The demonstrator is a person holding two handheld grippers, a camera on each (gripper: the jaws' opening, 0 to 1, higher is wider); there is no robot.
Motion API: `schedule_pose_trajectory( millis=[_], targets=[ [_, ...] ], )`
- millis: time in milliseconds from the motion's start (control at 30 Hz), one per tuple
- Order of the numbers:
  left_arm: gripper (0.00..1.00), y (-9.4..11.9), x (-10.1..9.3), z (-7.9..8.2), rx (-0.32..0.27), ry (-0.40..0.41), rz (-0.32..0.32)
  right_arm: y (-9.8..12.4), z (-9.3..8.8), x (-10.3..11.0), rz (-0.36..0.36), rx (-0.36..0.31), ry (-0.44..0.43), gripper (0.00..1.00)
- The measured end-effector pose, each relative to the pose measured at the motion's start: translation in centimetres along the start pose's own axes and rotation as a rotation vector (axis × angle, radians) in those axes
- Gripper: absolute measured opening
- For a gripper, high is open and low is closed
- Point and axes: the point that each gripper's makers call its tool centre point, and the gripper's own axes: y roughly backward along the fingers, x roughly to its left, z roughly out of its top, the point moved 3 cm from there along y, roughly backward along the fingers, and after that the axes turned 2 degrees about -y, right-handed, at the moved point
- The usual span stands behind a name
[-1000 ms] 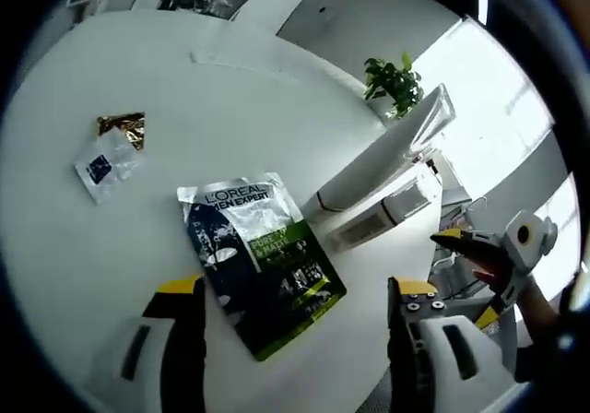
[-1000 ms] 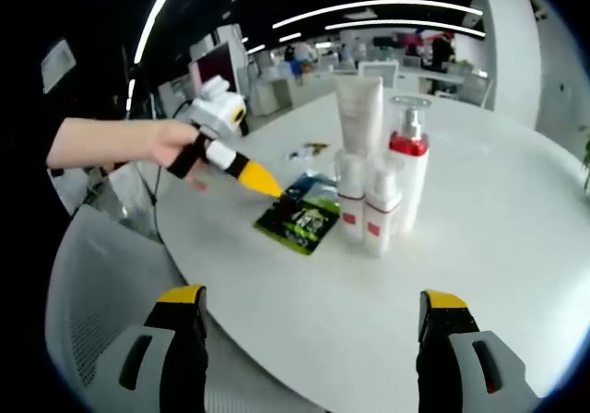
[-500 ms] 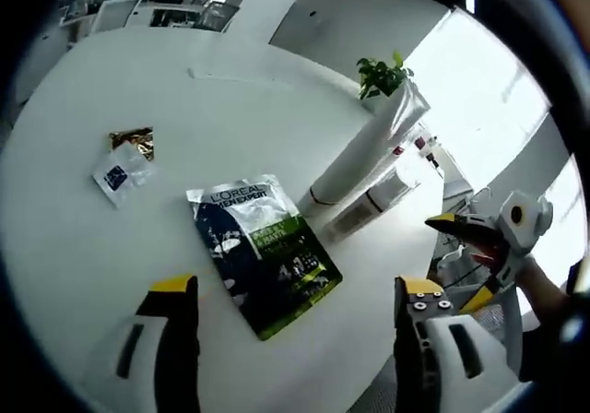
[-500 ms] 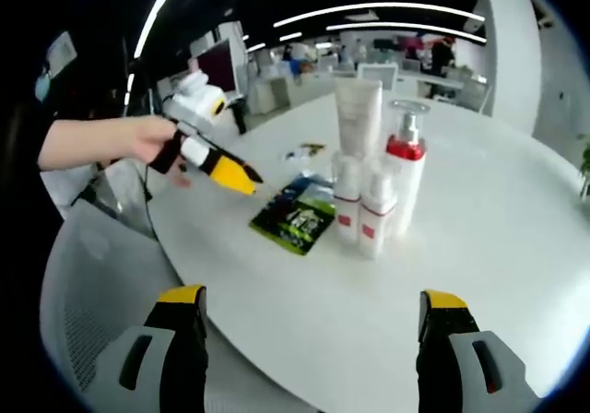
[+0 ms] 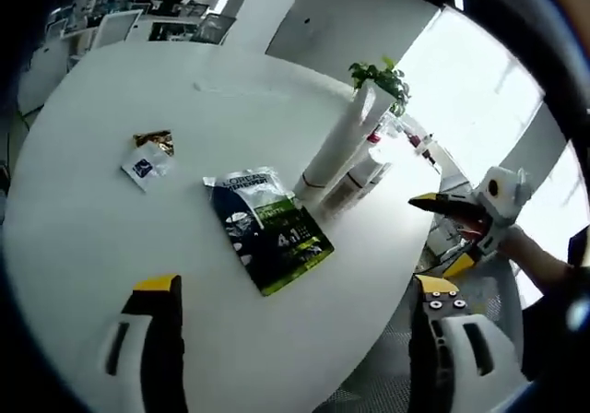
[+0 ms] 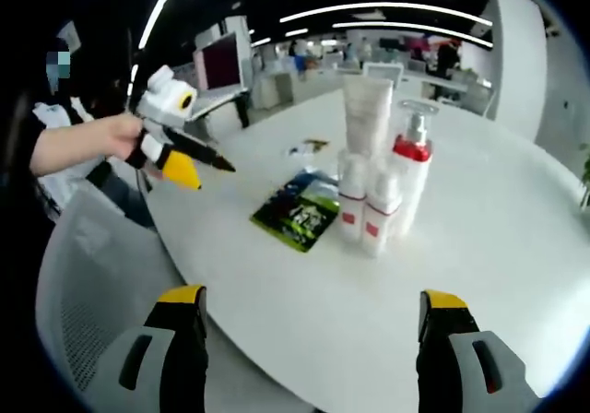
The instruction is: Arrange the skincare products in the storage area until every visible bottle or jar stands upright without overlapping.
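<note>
On the round white table (image 6: 479, 247) a tall white tube (image 6: 367, 118), a pump bottle with a red collar (image 6: 412, 178) and two small white bottles (image 6: 350, 206) (image 6: 378, 218) stand upright in a tight cluster. A dark green sachet pack (image 6: 297, 212) lies flat beside them. The left gripper view has the same pack (image 5: 269, 229), tube (image 5: 336, 146) and bottles (image 5: 369, 169). My left gripper (image 5: 299, 286) is open and empty, off the table's edge, well short of the pack. My right gripper (image 6: 312, 297) is open and empty, short of the bottles.
Two small sachets (image 5: 147, 159) lie further in on the table. A potted plant (image 5: 378, 74) stands beyond the far edge. A grey chair (image 6: 92, 284) sits at the table's rim, below the left gripper (image 6: 180, 155) held in a hand. Office desks fill the background.
My left gripper has drawn back from the pack and off the table's edge, so the pack and tube look smaller. The right gripper has stayed almost still.
</note>
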Motion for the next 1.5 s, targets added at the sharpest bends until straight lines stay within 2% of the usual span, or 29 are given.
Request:
schedule_pose_trajectory(
  millis=[333,533,733,800,867,967,1133,1200,1267,1300,1433,1500],
  targets=[
    [0.99,3.4,-0.5,-2.3,0.004,-0.040,0.030,0.3,-0.3,0.6,-0.004,-0.007,-0.005,0.99],
    [0.99,5.4,-0.3,-3.7,-0.014,-0.040,0.072,0.3,-0.5,0.6,-0.030,0.017,0.056,0.99],
    [0.96,7.6,0.5,-5.0,-0.068,-0.036,0.160,0.8,-0.1,0.1,-0.053,-0.010,0.058,0.99],
    [0.95,8.2,0.7,-5.3,-0.097,-0.028,0.194,1.2,0.6,-0.2,-0.068,-0.043,0.053,0.98],
    [0.94,8.5,0.7,-5.4,-0.131,-0.018,0.206,1.6,1.4,-0.3,-0.066,-0.098,0.018,0.97],
    [0.93,8.7,0.2,-5.1,-0.182,-0.004,0.203,2.1,1.4,-0.7,-0.087,-0.097,0.011,0.97],
    [0.88,9.1,0.6,-5.2,-0.118,-0.124,0.310,3.3,1.4,-0.8,-0.119,-0.113,0.006,0.96],
    [0.87,9.5,0.4,-5.0,-0.140,-0.168,0.340,3.9,1.1,-1.0,-0.147,-0.104,0.022,0.96],
    [0.84,10.0,0.6,-5.3,-0.125,-0.194,0.379,4.2,0.5,-1.4,-0.179,-0.078,0.041,0.94],
    [0.81,10.2,0.8,-5.4,-0.126,-0.208,0.409,4.3,-0.3,-1.9,-0.219,-0.043,0.062,0.93],
    [0.76,9.9,1.0,-5.2,-0.142,-0.190,0.417,3.4,-0.7,-2.1,-0.249,-0.025,0.086,0.90],
    [0.75,9.4,0.9,-5.2,-0.123,-0.204,0.411,3.0,-0.3,-2.2,-0.254,-0.011,0.153,0.90]
  ],
)
